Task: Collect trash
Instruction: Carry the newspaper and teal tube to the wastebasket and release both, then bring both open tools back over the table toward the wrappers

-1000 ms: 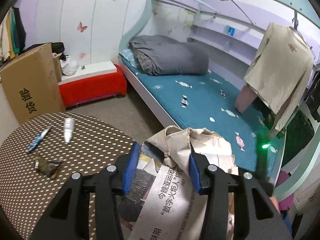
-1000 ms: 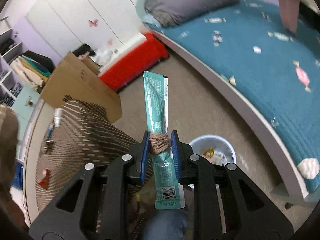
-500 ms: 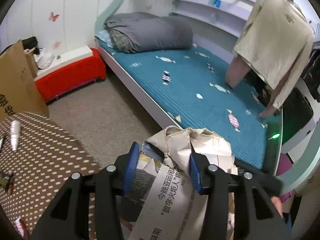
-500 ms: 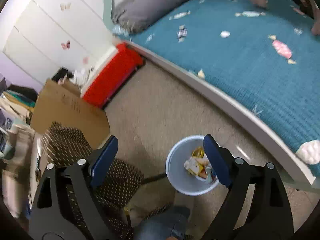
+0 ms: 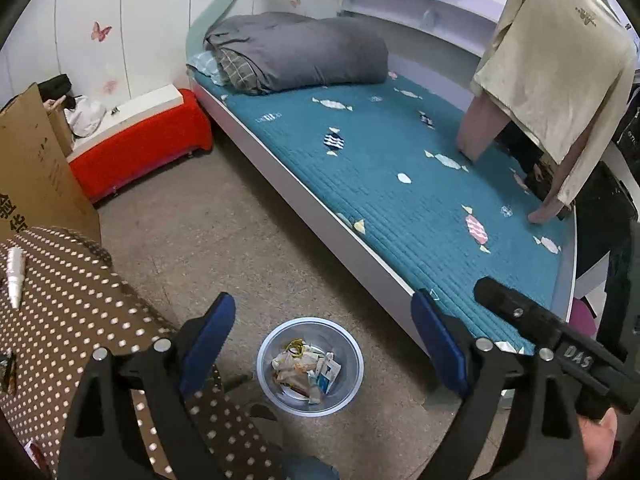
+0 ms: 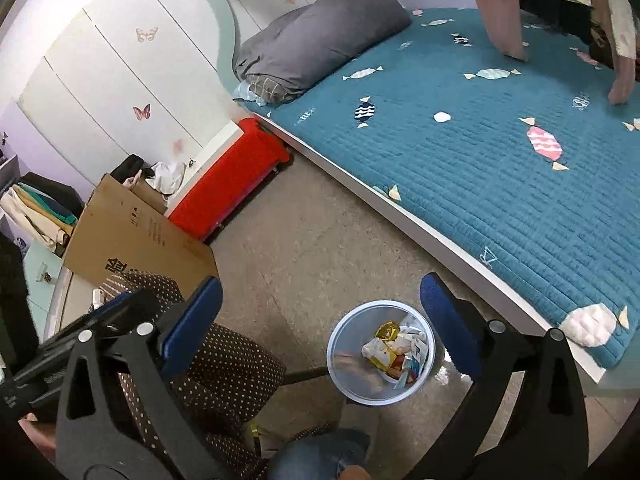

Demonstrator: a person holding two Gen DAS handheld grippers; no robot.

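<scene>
I log both tools above the waste bin (image 5: 310,366), which stands on the floor just beside the bed (image 5: 400,184): left gripper (image 5: 322,344) with jaws wide apart and empty, right gripper (image 6: 320,322) likewise. The bin holds crumpled wrappers (image 6: 394,350); the polka-dot desk (image 5: 60,320) beside it carries a small silver tube (image 5: 16,270).
</scene>
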